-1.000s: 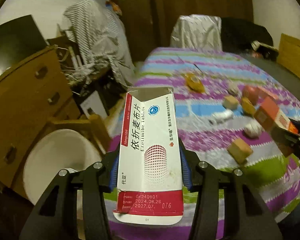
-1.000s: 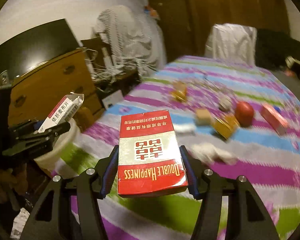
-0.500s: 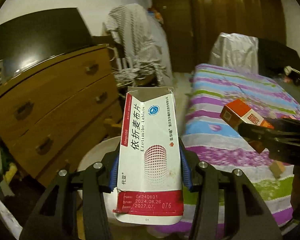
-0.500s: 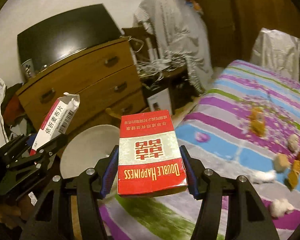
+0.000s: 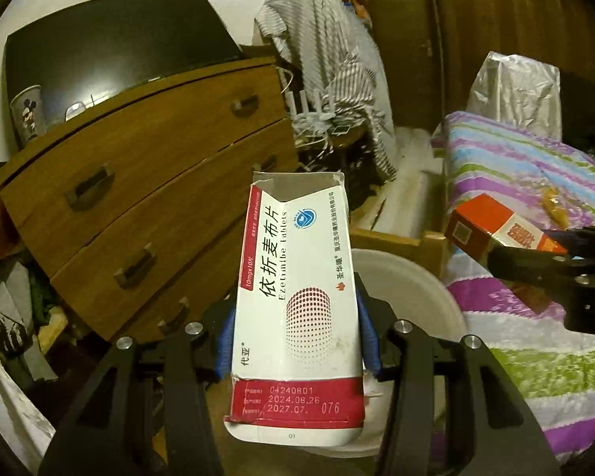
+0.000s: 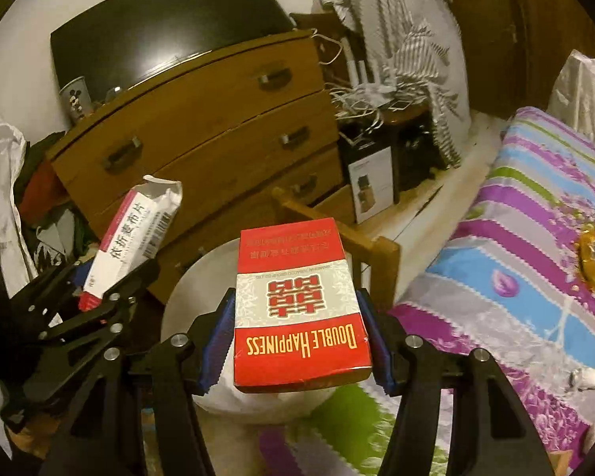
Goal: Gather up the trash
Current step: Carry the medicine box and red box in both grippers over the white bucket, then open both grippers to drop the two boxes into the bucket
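My left gripper (image 5: pixel 295 341) was clamped on a white and red medicine box (image 5: pixel 297 309), its blue pads pressed against the box's two long sides. The box stood upright between the fingers, its torn top flap open at the far end. Below and behind it sat a white bin (image 5: pixel 412 289), on the floor between the wooden dresser (image 5: pixel 146 182) and the bed (image 5: pixel 535 317).

My right gripper (image 6: pixel 299 341) was clamped on a red cigarette pack (image 6: pixel 297 305) marked "Double Happiness", held flat with its printed face up and its lettering upside down to that camera. The white bin (image 6: pixel 190 297) lay directly beneath the pack, its rim showing to the left of it. From the left wrist view the pack (image 5: pixel 496 226) appeared at the right, held above the edge of the striped bedspread, near the bin. From the right wrist view the medicine box (image 6: pixel 135 234) stood tilted at the left, just beside the bin's rim.

A yellow wrapper (image 6: pixel 589 261) lay on the bedspread, well apart from both grippers.
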The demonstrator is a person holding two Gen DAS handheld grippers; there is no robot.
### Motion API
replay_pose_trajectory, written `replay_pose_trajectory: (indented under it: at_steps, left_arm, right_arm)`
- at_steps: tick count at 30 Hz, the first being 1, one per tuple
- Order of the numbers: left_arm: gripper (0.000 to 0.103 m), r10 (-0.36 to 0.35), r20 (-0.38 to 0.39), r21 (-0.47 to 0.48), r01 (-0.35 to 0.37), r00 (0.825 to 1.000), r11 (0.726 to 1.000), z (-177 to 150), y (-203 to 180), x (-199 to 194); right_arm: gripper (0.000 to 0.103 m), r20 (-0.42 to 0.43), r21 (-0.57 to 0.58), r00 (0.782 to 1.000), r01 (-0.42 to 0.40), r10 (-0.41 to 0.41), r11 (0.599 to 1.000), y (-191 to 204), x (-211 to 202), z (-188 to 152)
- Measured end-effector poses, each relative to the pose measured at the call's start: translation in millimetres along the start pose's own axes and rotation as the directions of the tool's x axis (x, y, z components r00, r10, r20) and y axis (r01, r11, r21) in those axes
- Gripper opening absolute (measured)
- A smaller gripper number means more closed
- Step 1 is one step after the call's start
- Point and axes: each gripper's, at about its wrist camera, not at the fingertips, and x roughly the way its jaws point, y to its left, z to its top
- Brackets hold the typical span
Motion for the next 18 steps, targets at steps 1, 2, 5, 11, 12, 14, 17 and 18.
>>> replay_pose_trajectory:
  at_steps: [1,2,5,11,12,14,17,18]
  left_arm:
    - [0.048,0.004,-0.004,0.001,-0.004,1.000,1.000,-0.6,2.5,2.6]
    - [0.048,0.007,-0.008,0.002,-0.007,1.000,1.000,-1.2,4.2,5.2]
    - [0.048,0.003,-0.017,-0.005,-0.003,1.000,1.000,-1.9,9.2,12.6]
    - [0.048,0.004,-0.027,-0.007,-0.004,1.000,1.000,-4.6,12.6,22.1]
    - [0.048,0.004,-0.029,-0.005,-0.004,1.000,1.000,-5.1,12.3,23.3]
    - [0.048,0.004,-0.033,-0.004,-0.004,0.999,1.000,-5.5,12.0,25.5]
    - [0.048,0.000,-0.040,-0.003,0.000,0.999,1.000,-6.5,12.0,27.5]
    - [0.048,-0.001,-0.042,-0.002,0.000,0.999,1.000,-6.4,12.8,29.8]
  right_arm:
    - [0.060,-0.003,0.002,1.000,-0.004,0.004,1.000,2.6,3.2,0.3]
    - [0.060,-0.007,0.008,1.000,-0.013,0.013,1.000,4.6,6.5,2.0]
    - [0.060,-0.013,0.027,0.999,-0.041,0.042,0.999,9.6,14.6,6.9]
    - [0.060,-0.029,0.039,0.998,-0.063,0.064,0.997,12.2,24.3,11.5]
    - [0.060,-0.035,0.035,0.998,-0.057,0.058,0.998,12.4,26.6,11.5]
    - [0.060,-0.044,0.034,0.998,-0.050,0.051,0.998,10.8,28.7,10.1]
    - [0.060,-0.053,0.037,0.997,-0.052,0.054,0.998,7.9,30.5,8.6]
    - [0.060,-0.057,0.037,0.997,-0.051,0.053,0.998,7.2,30.9,8.0]
